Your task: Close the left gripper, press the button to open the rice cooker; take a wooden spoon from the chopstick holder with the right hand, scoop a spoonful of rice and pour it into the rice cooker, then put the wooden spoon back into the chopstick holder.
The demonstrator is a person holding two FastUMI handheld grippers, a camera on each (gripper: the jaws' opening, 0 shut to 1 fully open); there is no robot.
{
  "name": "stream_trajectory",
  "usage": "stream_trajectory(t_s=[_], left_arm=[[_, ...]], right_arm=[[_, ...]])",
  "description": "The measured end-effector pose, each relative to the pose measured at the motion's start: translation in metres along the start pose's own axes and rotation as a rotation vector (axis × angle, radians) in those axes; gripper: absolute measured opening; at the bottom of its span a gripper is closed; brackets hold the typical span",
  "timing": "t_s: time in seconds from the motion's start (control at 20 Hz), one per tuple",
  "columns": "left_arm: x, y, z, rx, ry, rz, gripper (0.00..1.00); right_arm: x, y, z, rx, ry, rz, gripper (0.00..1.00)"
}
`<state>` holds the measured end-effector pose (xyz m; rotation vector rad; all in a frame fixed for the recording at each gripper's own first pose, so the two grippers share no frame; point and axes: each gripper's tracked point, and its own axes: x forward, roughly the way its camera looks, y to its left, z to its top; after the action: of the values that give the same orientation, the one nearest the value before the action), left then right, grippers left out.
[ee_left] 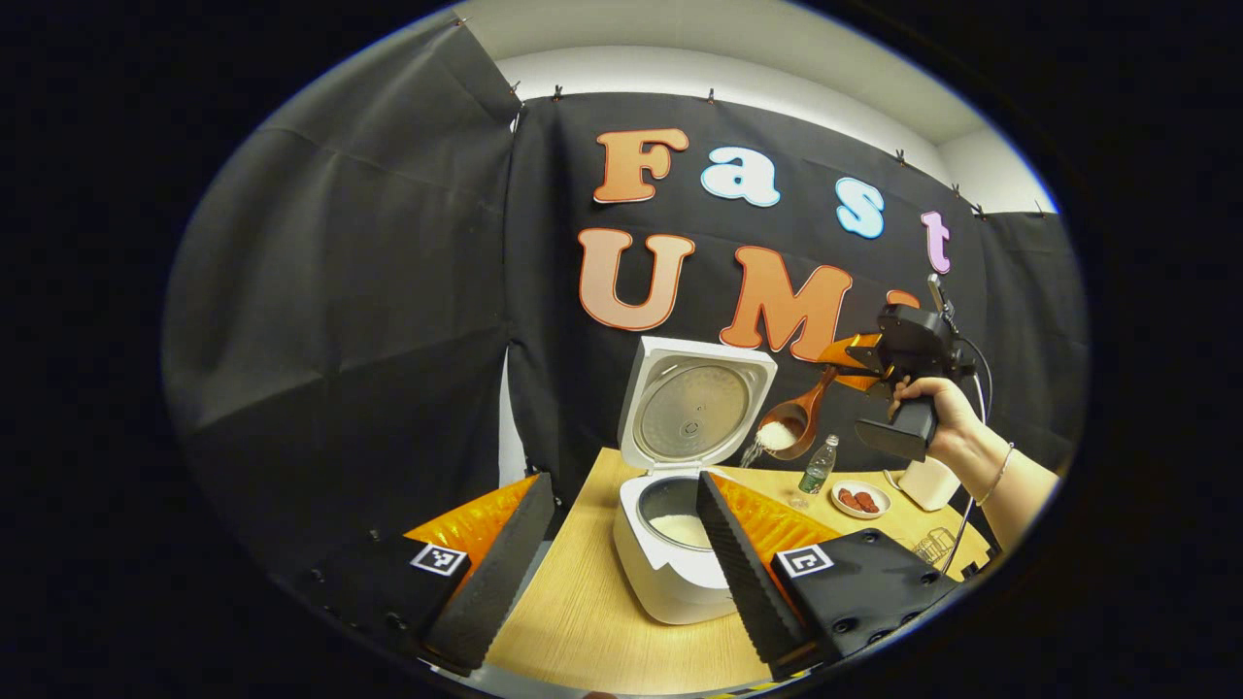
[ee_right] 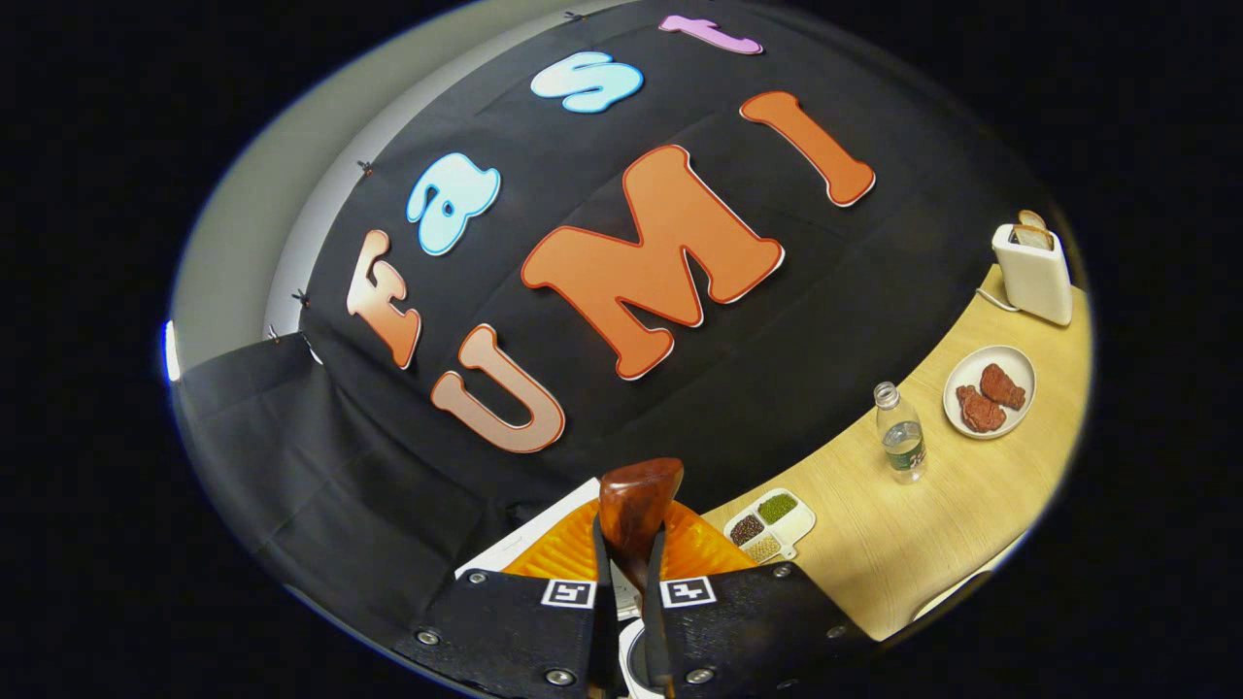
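The white rice cooker [ee_left: 670, 582] stands on the wooden table with its lid [ee_left: 694, 408] raised; white rice lies in the pot. Just right of the lid, a wooden spoon [ee_left: 791, 425] is tilted down and rice grains [ee_left: 753, 451] spill from it toward the pot. My right gripper [ee_left: 853, 361], held by a hand [ee_left: 937, 408], is shut on the spoon's handle. In the right gripper view the dark spoon [ee_right: 639, 500] sticks out between the shut right gripper [ee_right: 629, 549]. My left gripper [ee_left: 621, 478] is open, one finger on each side of the cooker, touching nothing.
Behind the cooker stand a small water bottle [ee_left: 819, 466], a plate [ee_left: 879, 501] with red pieces, a white toaster [ee_left: 927, 482] and a wire rack [ee_left: 932, 546]. A divided tray of beans [ee_right: 772, 524] lies near the wall. The table [ee_left: 583, 621] ends close in front.
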<state>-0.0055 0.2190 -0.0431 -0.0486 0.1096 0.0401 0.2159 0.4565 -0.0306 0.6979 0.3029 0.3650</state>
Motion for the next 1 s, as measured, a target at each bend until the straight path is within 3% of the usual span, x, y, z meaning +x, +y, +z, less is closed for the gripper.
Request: stream_trajectory(t_s=[0.25,0.65,1.0], left_arm=[[0.0,-0.002,-0.001,0.0,0.003,-0.005,1.0],[-0.002,-0.002,0.002,0.012,-0.008,-0.002,1.0],[0.001,0.003,0.001,0.009,-0.005,0.013,1.0]], right_arm=[[0.001,0.01,-0.001,-0.04,-0.006,0.014,0.1],[-0.001,0.038,-0.003,-0.232,-0.042,0.054,0.1],[-0.004,0.051,-0.005,-0.326,-0.046,0.09,0.1]])
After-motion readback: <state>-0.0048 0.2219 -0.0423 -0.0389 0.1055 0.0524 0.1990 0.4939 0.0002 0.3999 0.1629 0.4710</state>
